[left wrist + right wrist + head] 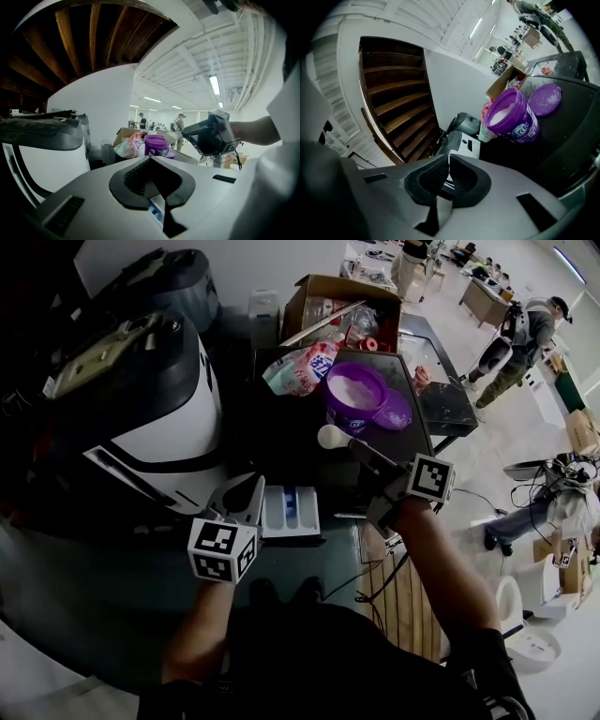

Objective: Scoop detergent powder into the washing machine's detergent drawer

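Observation:
An open purple tub (354, 390) of white powder stands on a black surface, its lid (395, 412) lying beside it. My right gripper (380, 465) is shut on the handle of a white scoop (332, 437), whose bowl hovers just in front of the tub. In the right gripper view the tub (513, 117) and lid (546, 98) lie ahead to the right. The white detergent drawer (289, 512) is pulled out of the washing machine (150, 418). My left gripper (239, 502) sits beside the drawer's left edge, shut and holding nothing. In the left gripper view the scoop (174, 137) shows at the right gripper's tip.
A detergent bag (300, 367) lies left of the tub and a cardboard box (328, 296) of items stands behind it. A wooden pallet (408, 596) with cables is at my right. A person (525, 338) stands far off at the right.

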`<state>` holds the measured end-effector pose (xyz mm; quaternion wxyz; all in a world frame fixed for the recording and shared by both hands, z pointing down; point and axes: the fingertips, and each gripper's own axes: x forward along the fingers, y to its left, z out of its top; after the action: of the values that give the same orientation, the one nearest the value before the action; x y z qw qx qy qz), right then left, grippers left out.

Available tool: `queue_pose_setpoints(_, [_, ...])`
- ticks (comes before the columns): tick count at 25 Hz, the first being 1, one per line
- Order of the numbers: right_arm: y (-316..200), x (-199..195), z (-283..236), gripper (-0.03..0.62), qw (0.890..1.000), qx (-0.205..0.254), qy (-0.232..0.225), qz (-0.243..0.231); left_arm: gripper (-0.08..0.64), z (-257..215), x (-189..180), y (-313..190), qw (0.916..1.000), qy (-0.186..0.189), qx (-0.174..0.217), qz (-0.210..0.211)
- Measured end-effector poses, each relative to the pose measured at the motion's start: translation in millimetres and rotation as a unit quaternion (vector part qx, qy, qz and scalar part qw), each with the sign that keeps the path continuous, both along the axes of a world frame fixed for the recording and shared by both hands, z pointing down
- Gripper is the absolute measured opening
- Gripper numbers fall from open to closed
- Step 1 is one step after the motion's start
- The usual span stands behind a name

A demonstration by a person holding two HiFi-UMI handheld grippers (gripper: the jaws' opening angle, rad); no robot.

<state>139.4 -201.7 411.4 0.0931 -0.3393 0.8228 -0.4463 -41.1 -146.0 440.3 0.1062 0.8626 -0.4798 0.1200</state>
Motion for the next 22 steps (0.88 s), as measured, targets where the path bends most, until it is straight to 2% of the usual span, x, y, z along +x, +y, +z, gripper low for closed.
queue_pose_setpoints(7, [23,-11,38,0.02,0.999,-0.039,-0.009,-0.005,0.002,9,0,11,1.0,-0.002,-0.009,0.004])
queue_pose_setpoints(11, [35,-19,50,0.02,0.999,-0.042,-0.019,-0.018,0.002,16,1,18,0.9998,-0.001,-0.017,0.004])
queue_pose_setpoints(16, [49,-24,79,0.02,0.997,-0.08,0.001,-0.009,0.002,22,1,21,0.9998,0.0,-0.021,0.006])
queue_pose_setpoints(19, [56,-39,87,0.02,0.997,-0.07,-0.022,-0.032,0.002,24,-1,23,0.9997,0.0,-0.024,0.004])
queue_pose_setpoints(22, [63,-43,102,0.02,0.996,-0.077,-0.011,-0.038,0.002,25,-3,24,0.9997,0.0,-0.026,0.003])
